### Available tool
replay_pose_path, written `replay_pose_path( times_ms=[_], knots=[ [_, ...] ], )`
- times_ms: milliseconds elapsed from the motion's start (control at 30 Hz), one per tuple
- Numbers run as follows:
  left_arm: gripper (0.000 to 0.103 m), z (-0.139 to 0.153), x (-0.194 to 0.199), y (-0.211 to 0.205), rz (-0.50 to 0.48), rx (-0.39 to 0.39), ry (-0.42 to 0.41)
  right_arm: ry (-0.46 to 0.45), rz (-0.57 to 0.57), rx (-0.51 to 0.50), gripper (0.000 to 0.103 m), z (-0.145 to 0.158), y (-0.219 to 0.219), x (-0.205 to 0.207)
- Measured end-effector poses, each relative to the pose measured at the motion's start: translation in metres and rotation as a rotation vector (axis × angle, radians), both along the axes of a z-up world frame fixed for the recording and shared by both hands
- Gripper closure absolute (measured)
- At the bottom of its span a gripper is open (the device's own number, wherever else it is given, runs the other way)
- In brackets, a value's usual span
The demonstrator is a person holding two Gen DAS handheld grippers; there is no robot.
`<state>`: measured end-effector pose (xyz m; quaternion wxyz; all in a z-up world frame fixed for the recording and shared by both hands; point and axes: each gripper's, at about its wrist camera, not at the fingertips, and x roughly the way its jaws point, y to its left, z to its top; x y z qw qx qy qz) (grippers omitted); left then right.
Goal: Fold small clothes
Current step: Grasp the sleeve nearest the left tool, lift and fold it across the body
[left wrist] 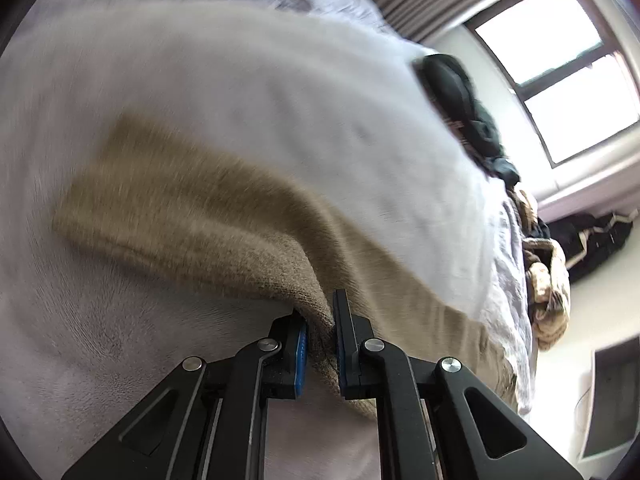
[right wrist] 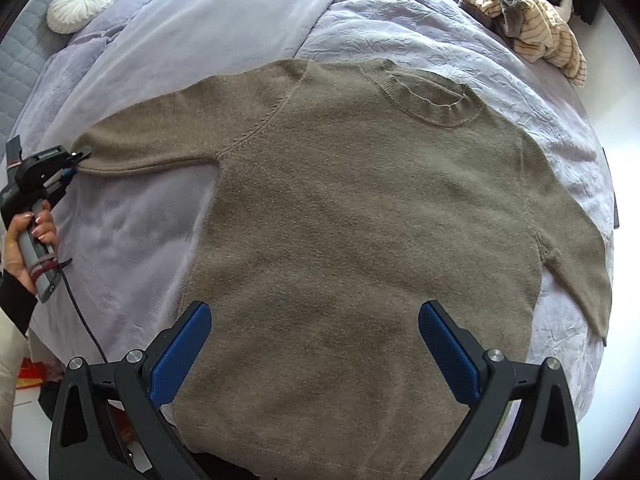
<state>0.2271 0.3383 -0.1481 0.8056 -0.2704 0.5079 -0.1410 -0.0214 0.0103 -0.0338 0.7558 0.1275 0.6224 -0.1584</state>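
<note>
Pinching cuff of taupe knit sweater with my left gripper; body flat, collar ribbed; right gripper spread above hem.

Home bedroom: bed with lilac blanket, round white cushion, curtained window.

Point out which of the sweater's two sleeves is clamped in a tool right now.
The outstretched sleeve on the picture's left, its cuff pinched by the left tool. The other sleeve lies loose down the sweater's side, untouched; the right tool hovers open.
</note>
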Motion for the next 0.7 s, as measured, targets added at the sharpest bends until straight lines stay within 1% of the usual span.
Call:
replay_pose_path(
  times_ms=[100,167,200,267,300,367,433,500,533,567,633,700],
  knots=[
    [0.090,0.031,0.000,-0.026,-0.047,-0.001,-0.076,-0.007,-0.017,0.013,0.000,-0.001,-0.006,-0.008],
    [0.090,0.057,-0.003,-0.047,-0.097,-0.002,-0.138,-0.013,-0.026,0.021,0.000,-0.002,-0.012,-0.013],
    [0.090,0.065,-0.006,-0.056,-0.117,-0.003,-0.157,-0.018,-0.032,0.025,0.000,-0.001,-0.016,-0.016],
    [0.090,0.094,-0.016,-0.094,-0.201,-0.005,-0.223,-0.031,-0.043,0.034,0.000,0.000,-0.026,-0.021],
    [0.090,0.102,-0.019,-0.110,-0.229,-0.007,-0.240,-0.038,-0.049,0.037,0.000,0.001,-0.031,-0.024],
    [0.090,0.127,-0.032,-0.159,-0.328,-0.022,-0.294,-0.053,-0.066,0.044,0.000,0.004,-0.045,-0.031],
    [0.090,0.141,-0.048,-0.206,-0.417,-0.039,-0.324,-0.070,-0.086,0.046,0.000,0.009,-0.062,-0.040],
    [0.090,0.146,-0.063,-0.247,-0.497,-0.045,-0.340,-0.077,-0.108,0.047,0.000,0.011,-0.078,-0.047],
    [0.090,0.146,-0.072,-0.273,-0.545,-0.038,-0.347,-0.080,-0.123,0.049,0.000,0.011,-0.088,-0.052],
    [0.090,0.143,-0.083,-0.308,-0.607,-0.024,-0.347,-0.081,-0.144,0.051,0.000,0.011,-0.100,-0.058],
    [0.090,0.131,-0.099,-0.358,-0.690,-0.011,-0.323,-0.077,-0.184,0.056,0.000,0.008,-0.122,-0.069],
    [0.090,0.113,-0.119,-0.399,-0.761,0.028,-0.295,-0.068,-0.228,0.061,0.000,0.002,-0.143,-0.083]
  ],
)
